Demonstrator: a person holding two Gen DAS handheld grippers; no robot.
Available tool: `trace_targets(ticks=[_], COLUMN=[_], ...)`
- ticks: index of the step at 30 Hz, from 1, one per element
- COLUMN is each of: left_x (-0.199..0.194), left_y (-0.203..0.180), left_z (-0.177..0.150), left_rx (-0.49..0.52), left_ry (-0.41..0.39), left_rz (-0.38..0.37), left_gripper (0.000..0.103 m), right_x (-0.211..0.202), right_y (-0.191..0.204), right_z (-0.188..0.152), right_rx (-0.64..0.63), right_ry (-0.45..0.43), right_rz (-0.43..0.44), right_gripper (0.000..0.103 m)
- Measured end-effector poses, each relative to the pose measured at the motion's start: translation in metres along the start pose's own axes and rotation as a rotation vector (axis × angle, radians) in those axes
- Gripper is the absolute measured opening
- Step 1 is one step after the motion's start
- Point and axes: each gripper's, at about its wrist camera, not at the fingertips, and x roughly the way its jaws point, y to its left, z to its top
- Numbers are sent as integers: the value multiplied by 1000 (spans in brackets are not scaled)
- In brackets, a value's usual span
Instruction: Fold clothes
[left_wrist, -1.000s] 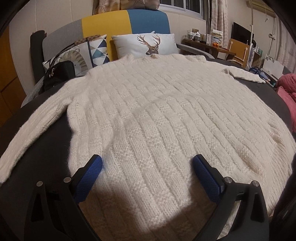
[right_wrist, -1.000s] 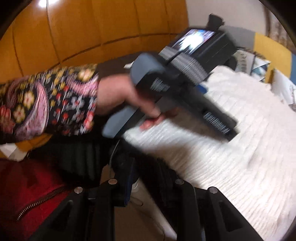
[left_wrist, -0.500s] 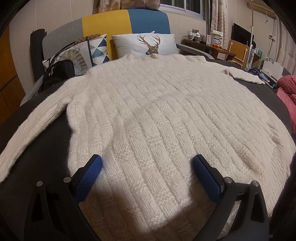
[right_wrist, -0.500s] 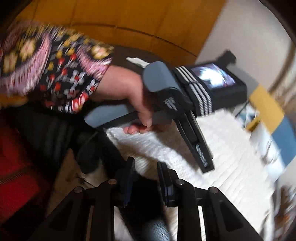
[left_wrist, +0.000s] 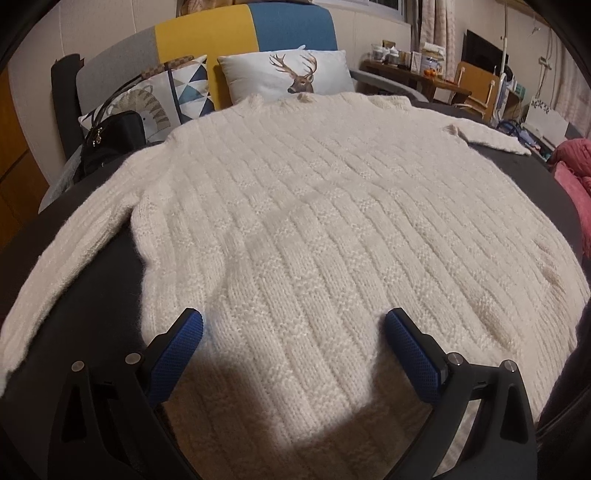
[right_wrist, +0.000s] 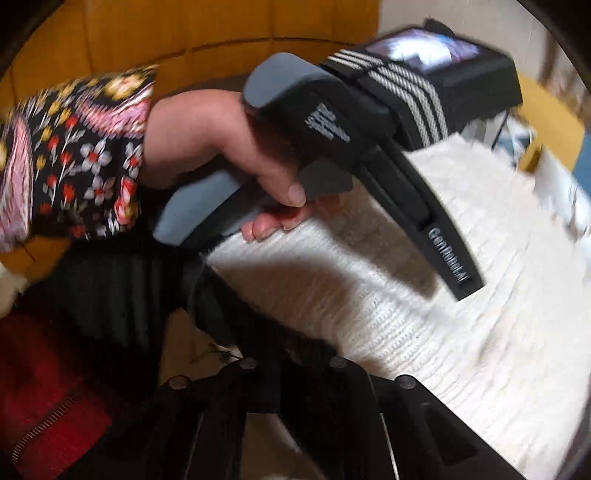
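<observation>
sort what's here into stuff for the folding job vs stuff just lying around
For the job: cream ribbed knit sweater; left tongs, open above its hem.

Lying about: white deer-print pillow; black handbag; pink cloth; red zipped garment.

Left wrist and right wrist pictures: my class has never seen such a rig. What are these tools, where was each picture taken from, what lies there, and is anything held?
There is no robot here. A person holds a gripper in each hand, each with two fingers and a camera looking along them. The left wrist picture looks out from the left gripper. Its blue-padded fingers stand wide open over a white sweater spread flat on a dark surface, and they hold nothing. Pillows and a black bag lie beyond. The right wrist picture looks sideways from the right gripper at the left hand, which holds the left gripper by the sweater's edge. The right gripper's fingers have just been closing, but the picture is too dark and blurred to tell whether cloth is between them.
</observation>
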Motion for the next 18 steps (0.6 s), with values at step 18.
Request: trace_targets(ticks=[18], left_x=[-1], left_y=[1], left_z=[-6], left_rx=[106], left_ry=[-49], left_rz=[-9], left_gripper=[102], right_x=[-29], right_y=[-12], right_z=[-17], right_rx=[19], right_ry=[-85], right_rz=[81], right_gripper=[26])
